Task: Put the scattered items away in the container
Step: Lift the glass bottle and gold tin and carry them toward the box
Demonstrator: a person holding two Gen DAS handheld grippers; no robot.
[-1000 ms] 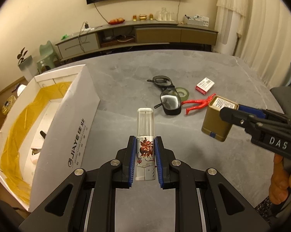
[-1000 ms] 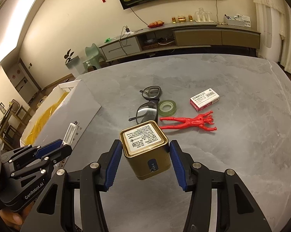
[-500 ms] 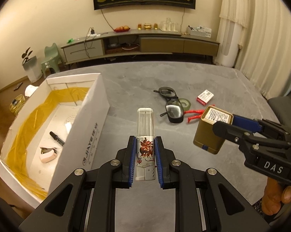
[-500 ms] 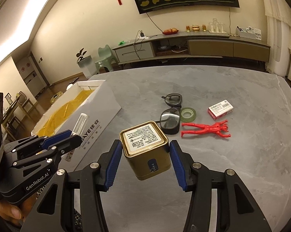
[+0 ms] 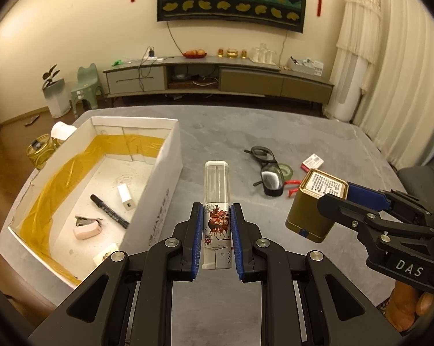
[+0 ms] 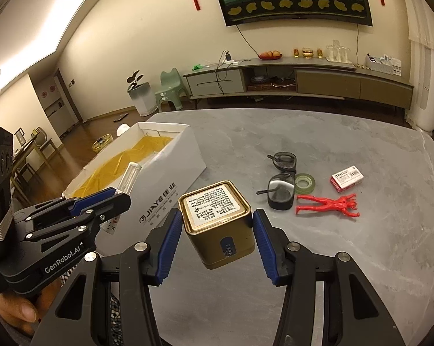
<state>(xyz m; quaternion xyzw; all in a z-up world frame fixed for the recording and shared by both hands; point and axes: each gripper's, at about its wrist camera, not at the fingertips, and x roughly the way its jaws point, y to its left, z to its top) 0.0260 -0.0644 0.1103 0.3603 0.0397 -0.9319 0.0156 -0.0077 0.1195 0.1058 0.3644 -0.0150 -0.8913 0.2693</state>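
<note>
Two grippers: each is clamped on one item, both held above the table.
Table [image 5: 318,141]: grey stone top, filling mid-frame.
Box [image 5: 156,184]: white carton, left of frame; marker [image 5: 109,211], stapler [image 5: 87,228] and small white block [image 5: 124,196] lie inside.
Left gripper [image 5: 217,239]: lower centre, pads pressed on a clear-capped tube [image 5: 217,201], just right of the box wall.
Right gripper [image 6: 217,239]: lower centre, closed around a gold tin [image 6: 220,225].
Glasses [image 6: 281,184], tape roll [image 6: 305,182], red figure [image 6: 329,205], small red-and-white packet [image 6: 347,177]: right of centre, on the table.
</note>
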